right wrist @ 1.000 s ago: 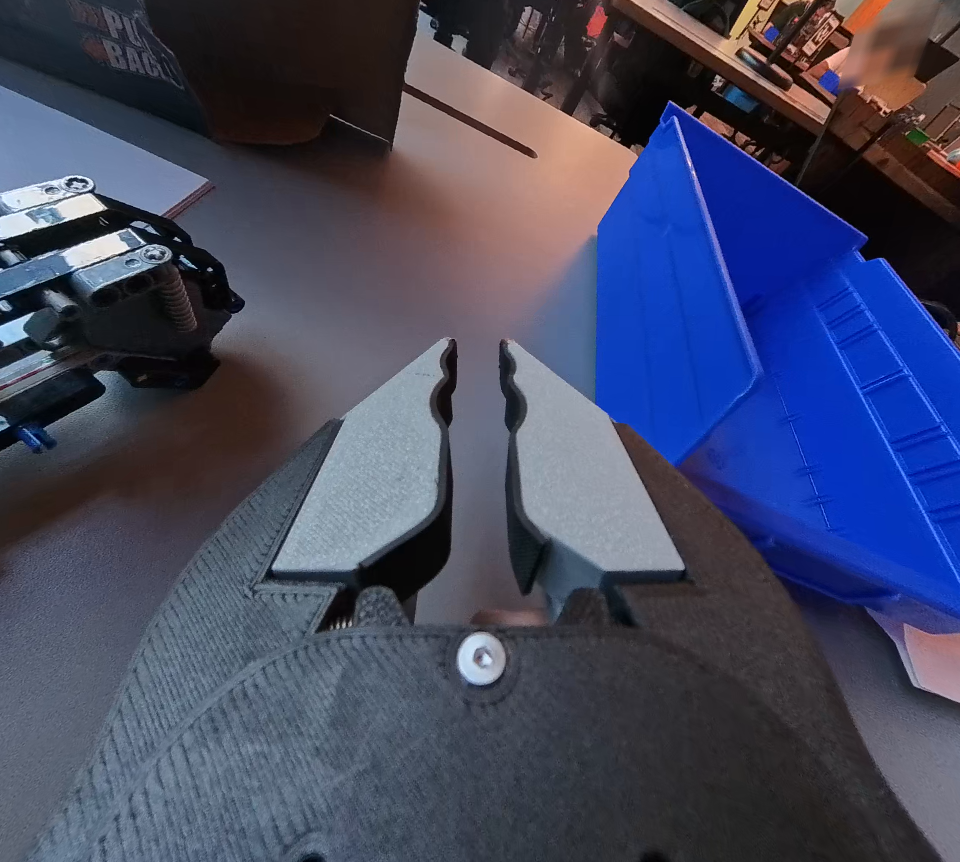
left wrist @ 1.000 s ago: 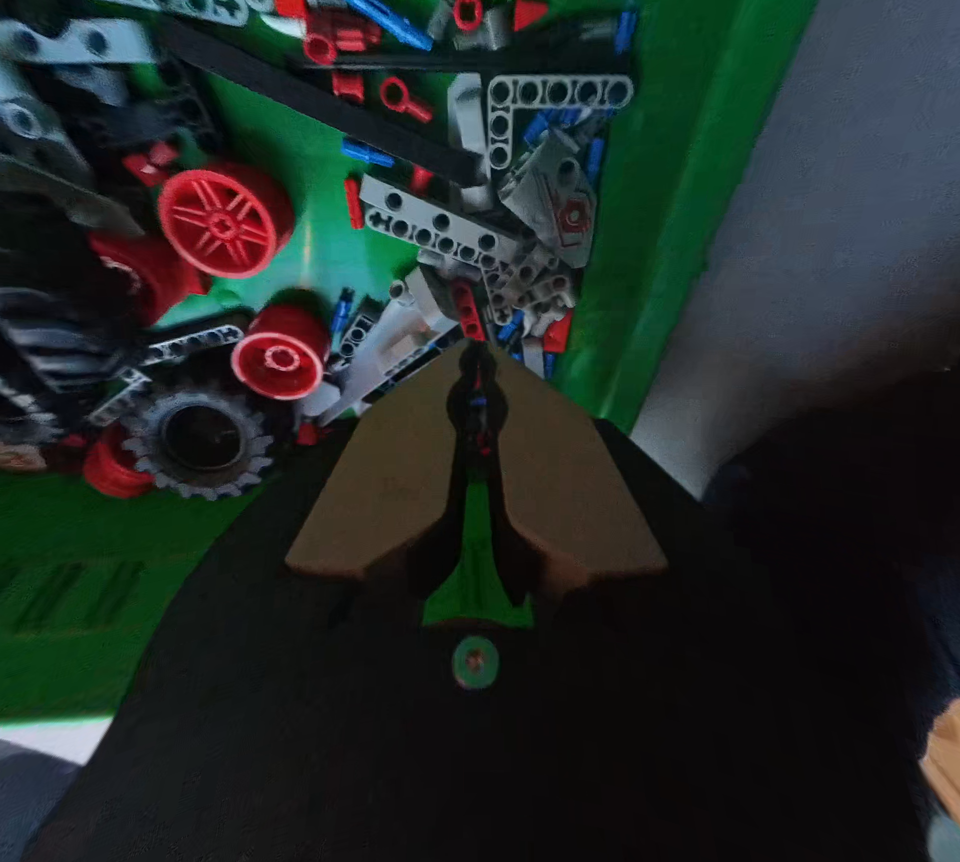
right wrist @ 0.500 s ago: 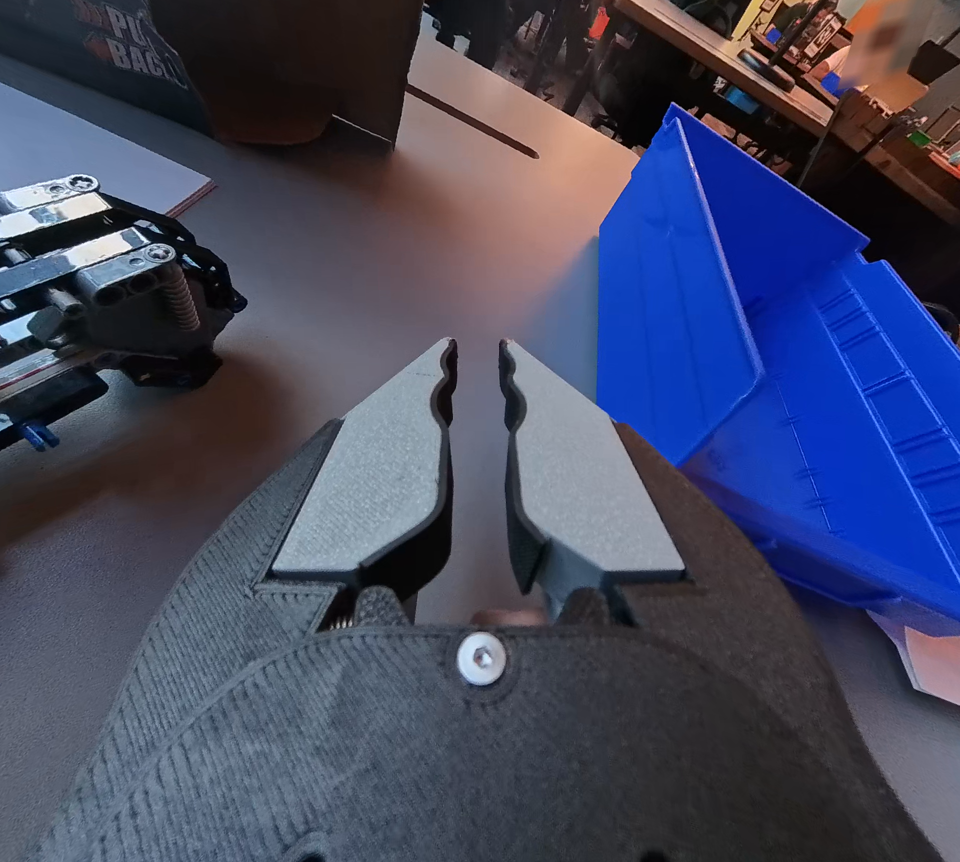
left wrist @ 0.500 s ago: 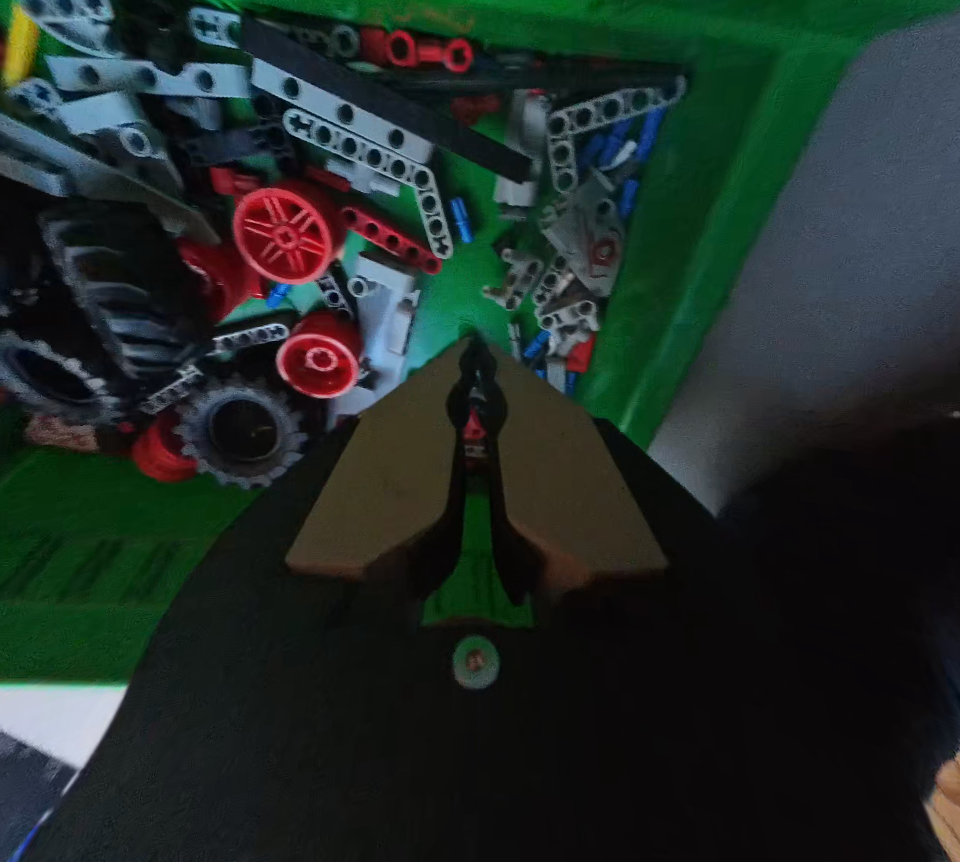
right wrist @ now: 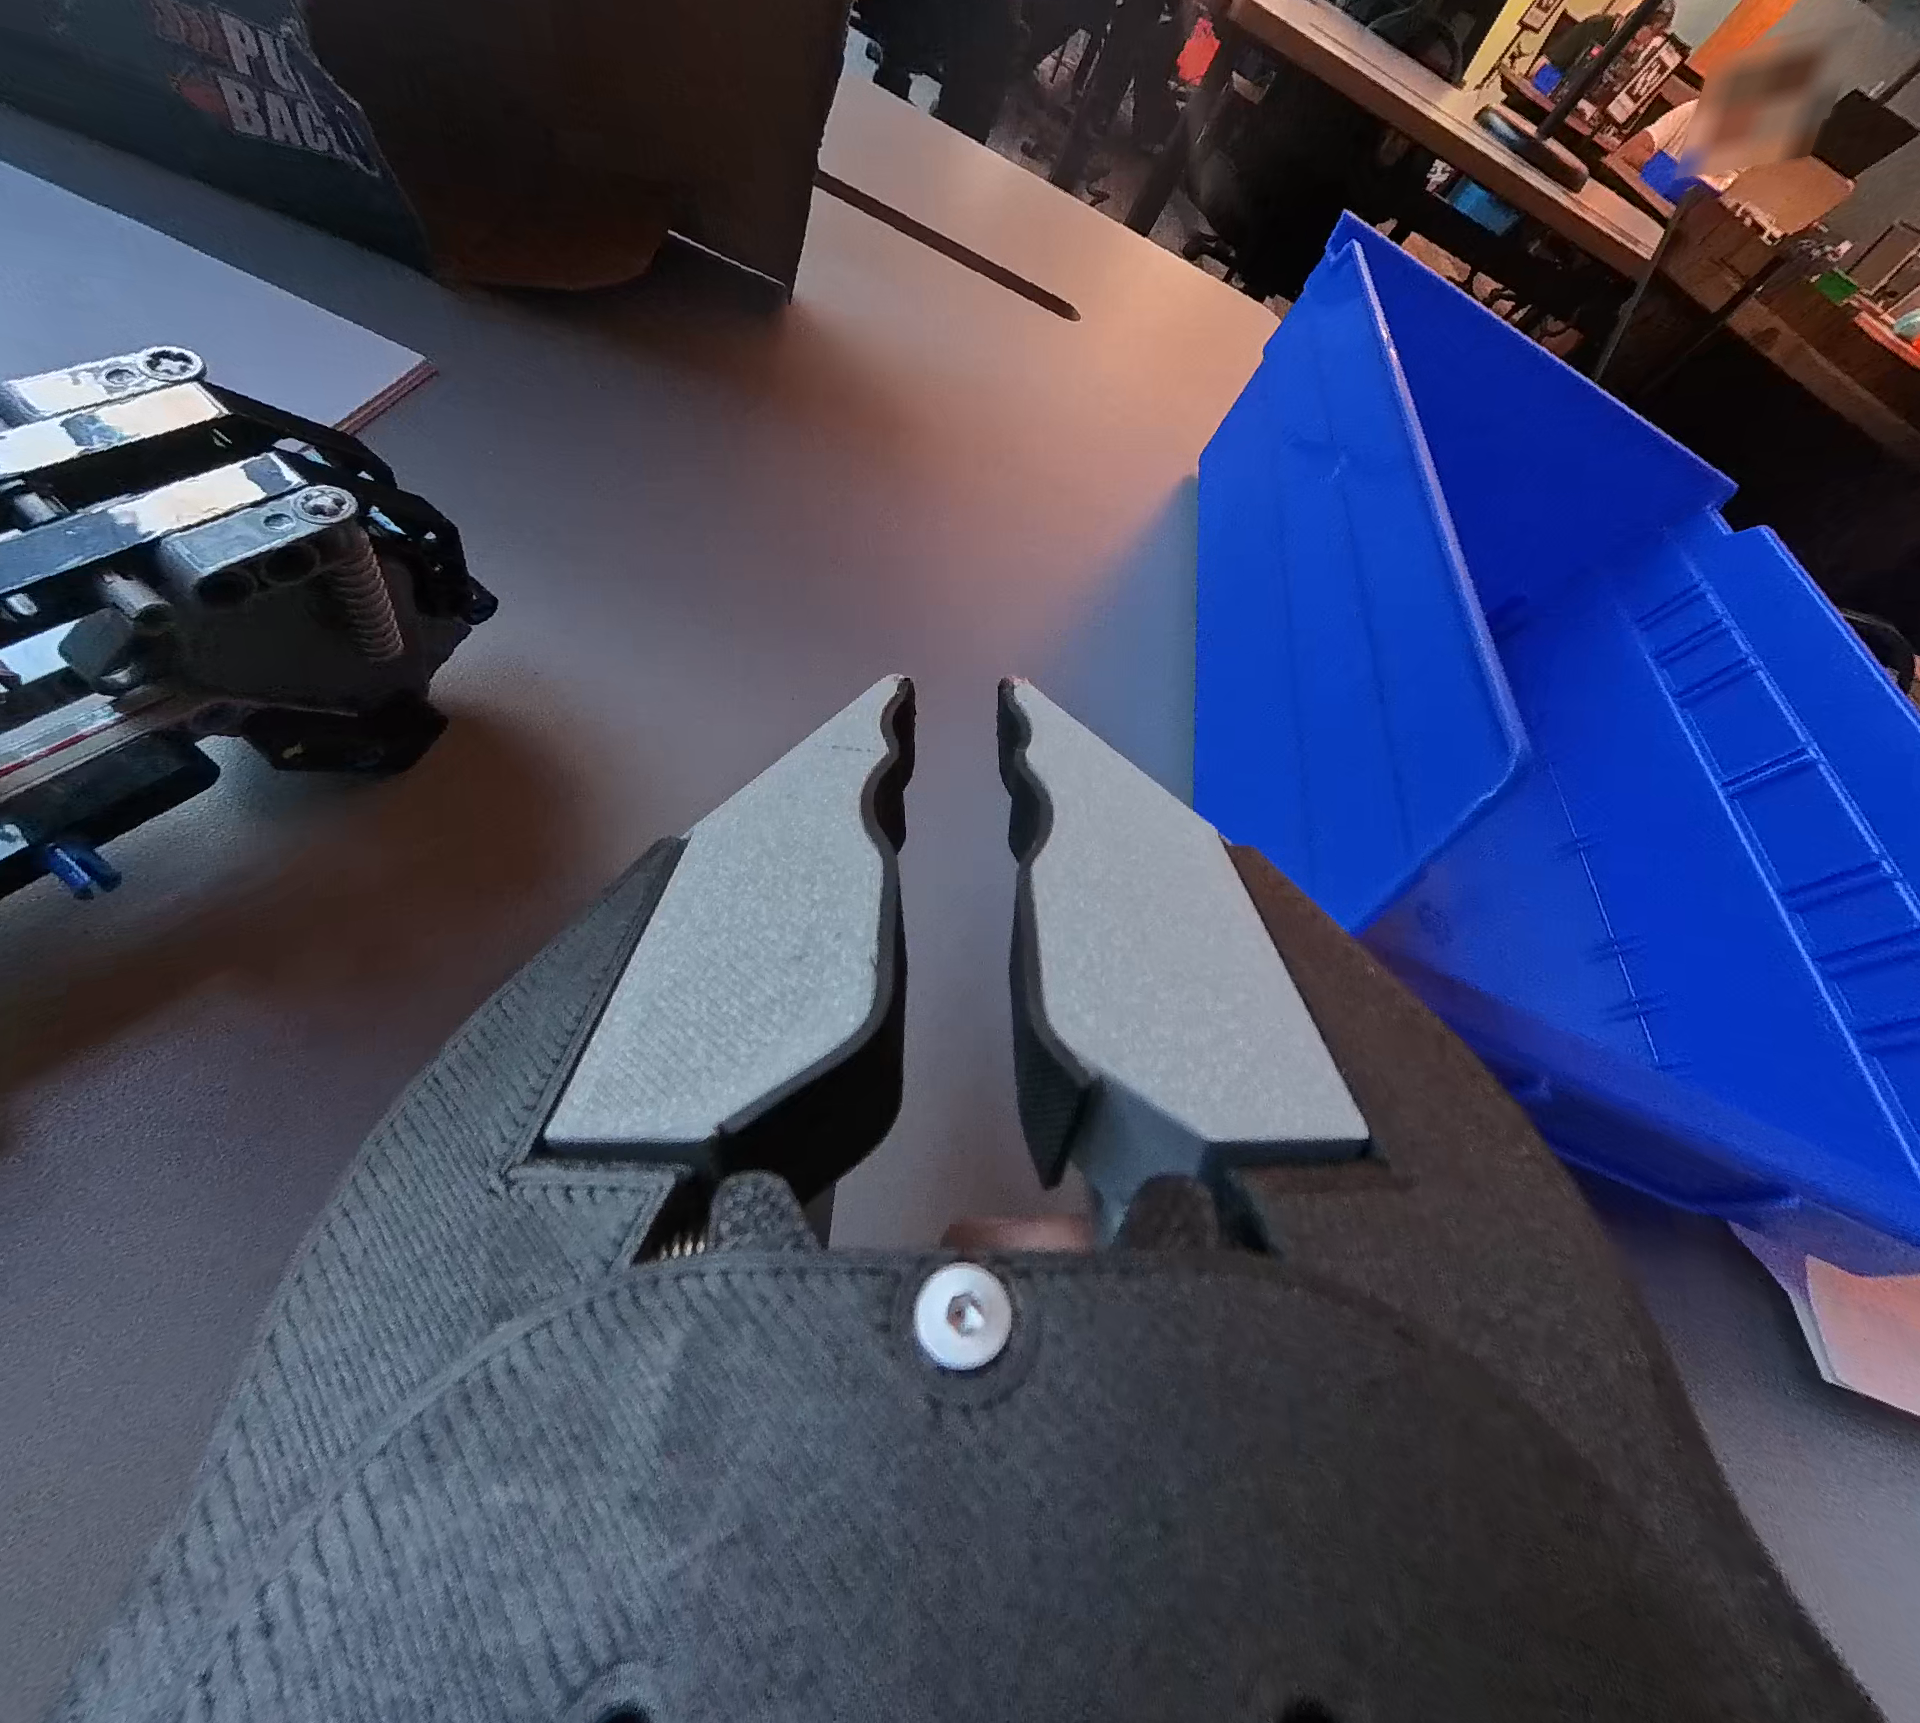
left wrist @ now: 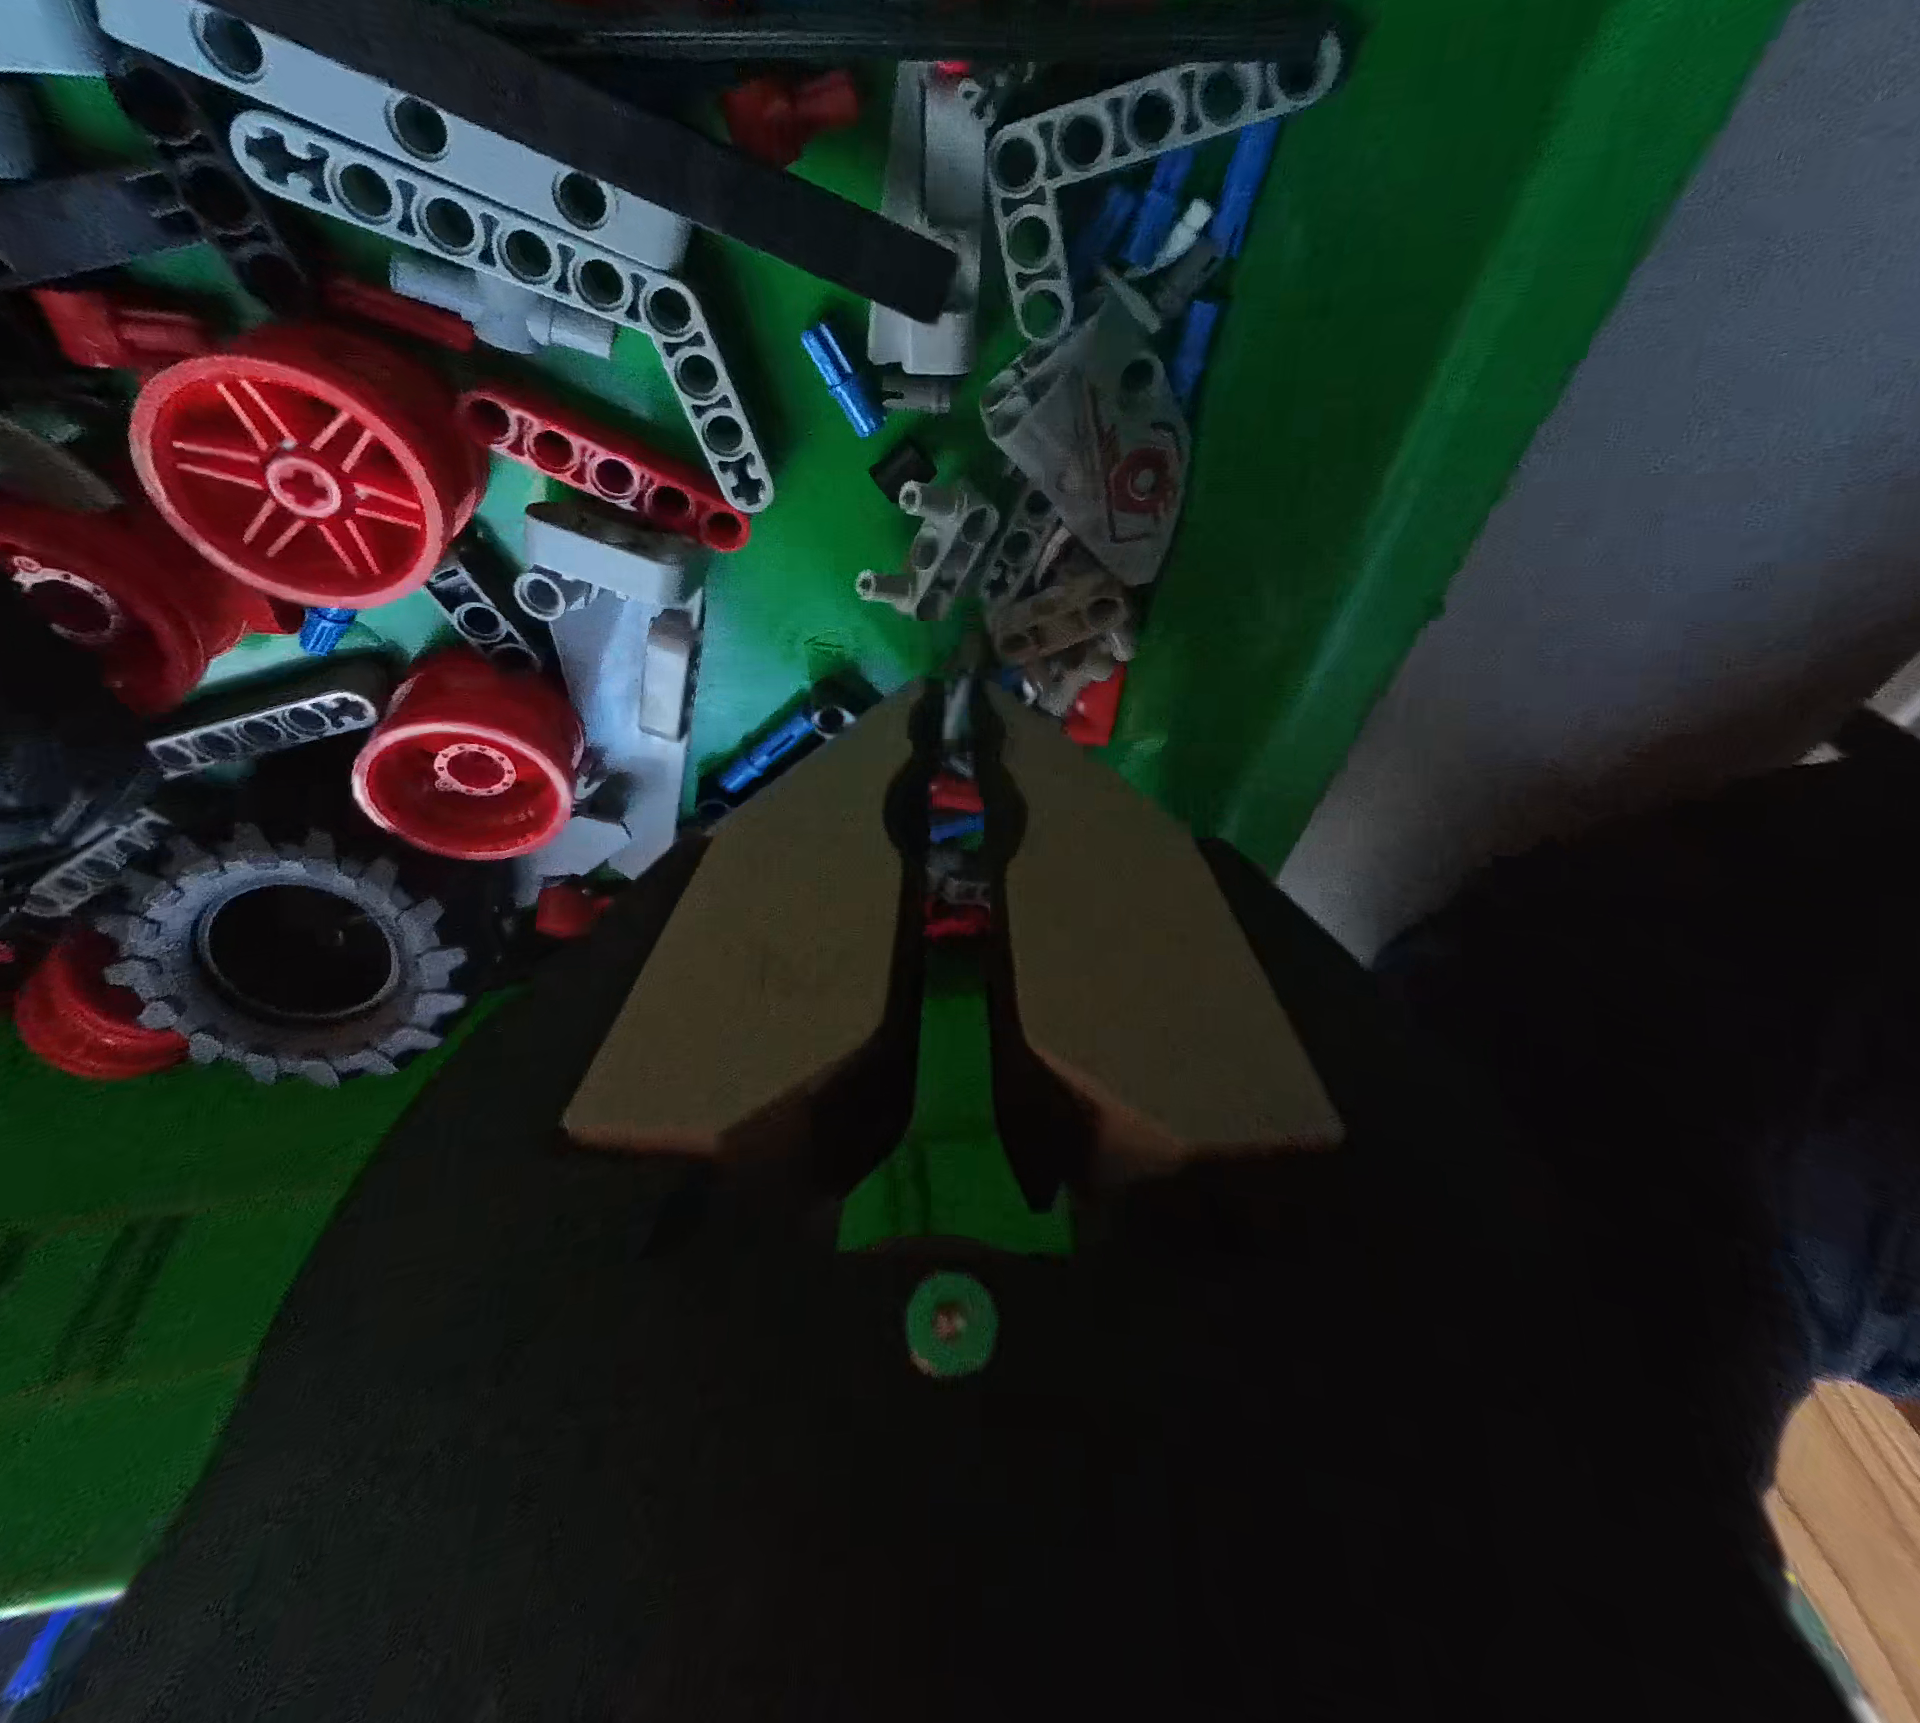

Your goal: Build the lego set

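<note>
Left gripper [left wrist: 951, 707] jaws are nearly closed, nothing seen held; small grey connector [left wrist: 940, 546], just ahead, is judged light, stiff, best pinched across its body. Right gripper [right wrist: 956, 707] stands narrowly parted, empty.

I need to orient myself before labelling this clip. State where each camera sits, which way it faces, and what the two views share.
Left wrist view: on the left gripper, looking down into a green bin of loose lego parts; its tan fingers show.
Right wrist view: on the right gripper, facing forward low over a grey table, between a partly built lego model and a blue bin; its grey fingers show.
Shared: no object appears in both views.
</note>
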The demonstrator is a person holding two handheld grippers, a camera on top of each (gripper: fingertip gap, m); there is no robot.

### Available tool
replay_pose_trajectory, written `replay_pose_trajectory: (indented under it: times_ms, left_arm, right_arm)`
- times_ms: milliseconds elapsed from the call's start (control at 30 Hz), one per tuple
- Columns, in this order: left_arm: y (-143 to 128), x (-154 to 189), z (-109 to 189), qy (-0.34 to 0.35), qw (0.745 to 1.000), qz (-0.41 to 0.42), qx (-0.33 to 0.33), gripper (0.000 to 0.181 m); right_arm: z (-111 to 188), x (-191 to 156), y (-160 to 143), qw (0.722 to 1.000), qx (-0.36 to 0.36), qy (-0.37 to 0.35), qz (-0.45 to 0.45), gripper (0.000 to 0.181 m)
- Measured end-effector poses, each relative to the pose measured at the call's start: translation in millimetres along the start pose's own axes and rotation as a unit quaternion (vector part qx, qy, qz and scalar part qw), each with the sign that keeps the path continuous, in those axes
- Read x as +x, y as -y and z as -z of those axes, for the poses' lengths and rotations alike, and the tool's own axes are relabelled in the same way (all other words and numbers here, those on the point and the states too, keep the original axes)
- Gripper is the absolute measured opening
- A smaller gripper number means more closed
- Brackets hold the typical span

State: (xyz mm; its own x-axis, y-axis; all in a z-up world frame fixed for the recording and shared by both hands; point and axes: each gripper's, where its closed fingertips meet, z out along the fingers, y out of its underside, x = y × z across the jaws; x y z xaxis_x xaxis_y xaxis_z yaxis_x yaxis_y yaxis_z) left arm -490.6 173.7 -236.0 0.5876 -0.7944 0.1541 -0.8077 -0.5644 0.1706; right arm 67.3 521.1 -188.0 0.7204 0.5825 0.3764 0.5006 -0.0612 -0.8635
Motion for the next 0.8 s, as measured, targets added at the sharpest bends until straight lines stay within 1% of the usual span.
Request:
replay_pose_trajectory:
  times_ms: [33, 67, 100, 233, 333, 467, 700, 767, 800]
  left_arm:
    - [-2, -1, -2, -0.004, 1.000, 0.007, -0.013, 0.002]
    - [0, -1, -1, -0.007, 1.000, 0.017, -0.009, 0.002]
    - [0, -3, -1, -0.003, 1.000, 0.018, -0.009, 0.005]
    - [0, -10, 1, 0.019, 1.000, 0.005, -0.001, 0.000]
    - [3, -9, 0, 0.012, 1.000, 0.004, 0.003, 0.001]
    - [8, -13, 1, 0.023, 1.000, -0.006, 0.012, 0.001]
    - [9, -14, 1, 0.018, 1.000, 0.004, 0.013, 0.001]
    - [9, -14, 1, 0.025, 1.000, 0.003, 0.013, 0.001]
    - [10, -18, 2, 0.038, 0.999, 0.005, 0.014, 0.001]
  right_arm:
    - [0, 0, 0, 1.000, 0.000, 0.000, 0.000, 0.013]
    - [0, 0, 0, 1.000, 0.001, 0.000, 0.000, 0.013]
    - [0, 0, 0, 1.000, 0.001, 0.000, 0.000, 0.013]
    - [0, 0, 0, 1.000, 0.002, 0.000, -0.001, 0.013]
    - [0, 0, 0, 1.000, 0.001, 0.000, -0.001, 0.013]
    - [0, 0, 0, 1.000, 0.000, 0.000, 0.000, 0.013]
    - [-1, 0, 0, 1.000, -0.001, 0.000, 0.002, 0.013]
    - [-1, -1, 0, 1.000, -0.001, 0.000, 0.003, 0.013]
    - [-1, -1, 0, 1.000, -0.002, 0.000, 0.004, 0.013]
